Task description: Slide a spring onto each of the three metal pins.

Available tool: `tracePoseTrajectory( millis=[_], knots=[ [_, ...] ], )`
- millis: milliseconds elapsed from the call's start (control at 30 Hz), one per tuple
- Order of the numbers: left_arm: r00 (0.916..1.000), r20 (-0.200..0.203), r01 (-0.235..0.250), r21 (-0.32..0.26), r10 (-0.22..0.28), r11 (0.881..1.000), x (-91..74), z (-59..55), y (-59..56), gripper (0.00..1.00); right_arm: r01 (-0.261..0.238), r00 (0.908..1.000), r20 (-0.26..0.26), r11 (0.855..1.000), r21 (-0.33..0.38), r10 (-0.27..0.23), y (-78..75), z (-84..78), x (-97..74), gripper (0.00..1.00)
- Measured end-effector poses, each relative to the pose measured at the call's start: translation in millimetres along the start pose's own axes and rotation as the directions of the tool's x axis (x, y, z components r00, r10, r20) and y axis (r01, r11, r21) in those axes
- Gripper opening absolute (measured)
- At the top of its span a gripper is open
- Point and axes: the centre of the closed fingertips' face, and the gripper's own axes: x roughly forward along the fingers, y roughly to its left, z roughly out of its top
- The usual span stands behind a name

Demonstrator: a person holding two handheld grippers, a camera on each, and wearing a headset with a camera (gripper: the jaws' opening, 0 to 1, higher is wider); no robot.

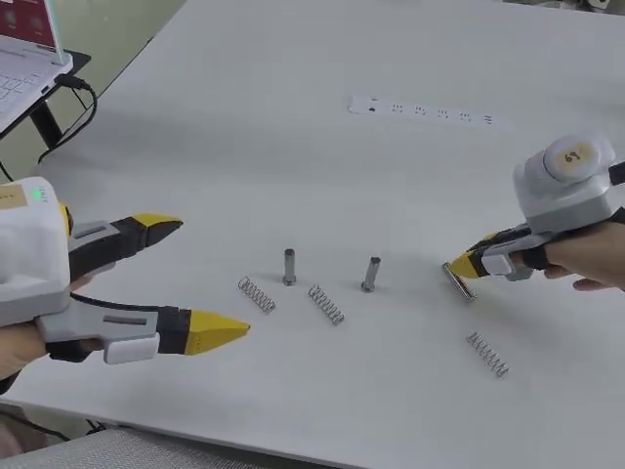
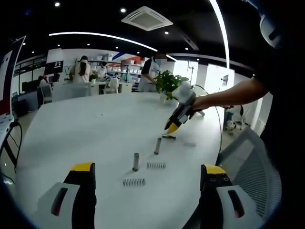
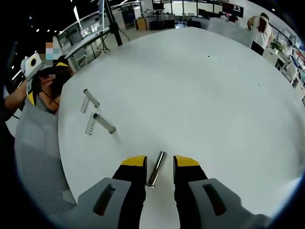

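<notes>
The white table [image 1: 293,147] is being worked at with two hand-held grippers. The left gripper [image 1: 200,278] is being held low over the near left part of the table. Its yellow-tipped jaws are being kept wide apart, with nothing between them.

The right gripper [image 3: 161,161] is being held down at the table on the right side. Its jaws are being kept slightly apart around the lying pin [image 3: 156,168], which is resting flat on the table between the tips. A narrow gap is being left beside the pin on at least one side.

The left pin [image 1: 289,266] and the middle pin [image 1: 371,274] are standing upright near the middle of the table, apart from each other. The left spring [image 1: 257,294] is lying on its side just beside the left pin, on its near left. The middle spring [image 1: 326,304] is lying between the two upright pins, a little nearer the person. The right spring [image 1: 486,354] is lying well apart from the others, on the near side of the right gripper. All three springs are lying off the pins.

A white power strip [image 1: 430,112] is lying farther back on the table. A laptop [image 1: 20,59] is being kept open at the far left, and a black cable [image 1: 83,98] is hanging from its side.
</notes>
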Motion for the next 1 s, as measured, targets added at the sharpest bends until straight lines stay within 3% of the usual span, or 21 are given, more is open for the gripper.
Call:
tracePoseTrajectory(
  millis=[133,433,1000],
  knots=[
    [1.0,-0.001,-0.001,-0.001,0.001,1.0,1.2,0.4,0.8,0.87,-0.012,0.9995,-0.028,1.0,0.012,0.012,-0.3,-4.2,5.4,0.15],
    [0.9999,-0.008,-0.006,-0.008,0.006,1.0,0.2,-2.9,4.2,0.85,-0.029,0.9957,-0.088,0.999,0.021,0.031,0.4,-12.4,16.7,0.14],
    [0.9999,-0.016,-0.003,-0.019,0.003,1.0,1.3,-8.6,4.3,0.85,0.014,0.9911,-0.133,0.997,0.074,-0.004,-1.4,-12.1,21.8,0.07]
  ],
)
